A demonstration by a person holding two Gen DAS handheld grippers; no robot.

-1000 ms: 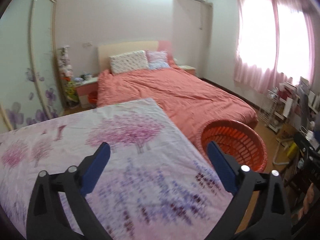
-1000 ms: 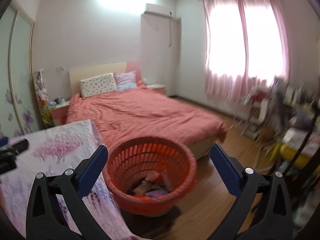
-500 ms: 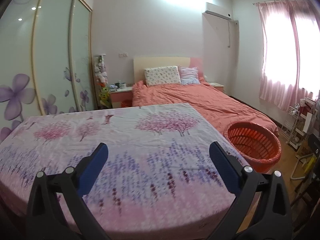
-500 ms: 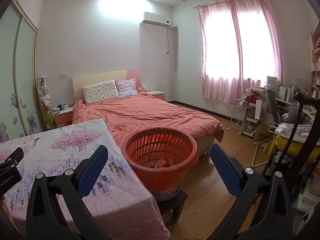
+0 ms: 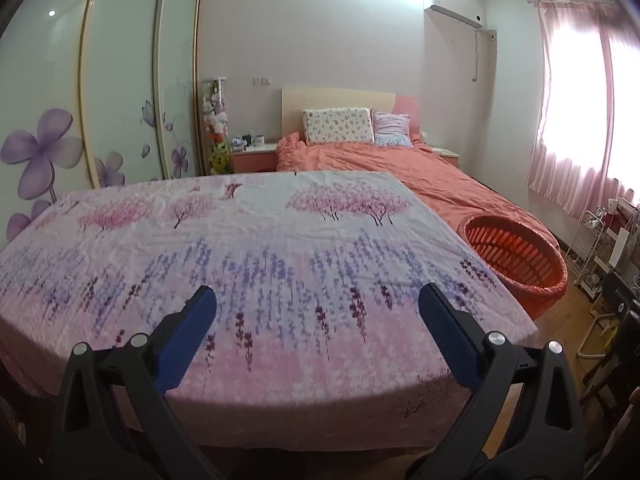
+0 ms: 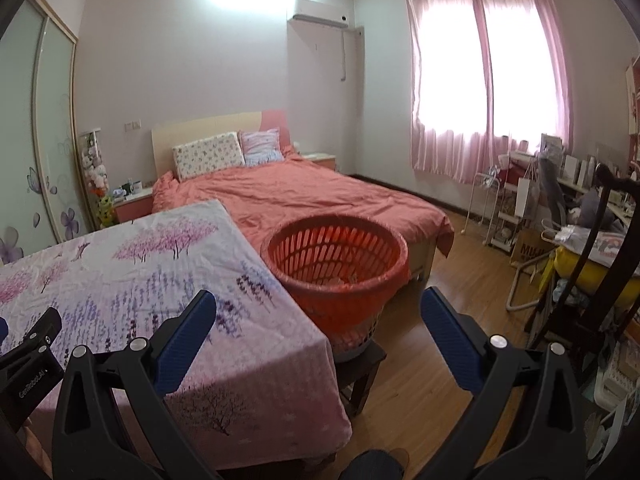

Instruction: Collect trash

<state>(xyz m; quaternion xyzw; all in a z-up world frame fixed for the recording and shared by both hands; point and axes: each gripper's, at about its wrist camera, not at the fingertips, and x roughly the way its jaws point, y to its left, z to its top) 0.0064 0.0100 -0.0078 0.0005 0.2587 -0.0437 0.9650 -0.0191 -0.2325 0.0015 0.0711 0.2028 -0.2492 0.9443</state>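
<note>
Both claws empty and spread wide: left gripper hangs over the near edge of the table under a floral tablecloth, right gripper points past the table corner toward the orange laundry basket, nothing between either pair of blue pads. Basket sits on a dark stool just beside the table's right edge, between table and the coral bed; right wrist view shows a few scraps low inside it, too small to tell what. No loose trash visible on the cloth in either view, so the job looks done or close to it. Step in hand reads as a last check: sweep both cameras slowly across the cloth, far corners and the floor by the stool, since pale wrappers would hide in the purple print. If something turns up, take it with the nearer claw, come down flat so the pads pinch the item and not the fabric, carry it over the rim, release well inside. Risk: snagging the cloth, nudging the basket off its stool
</note>
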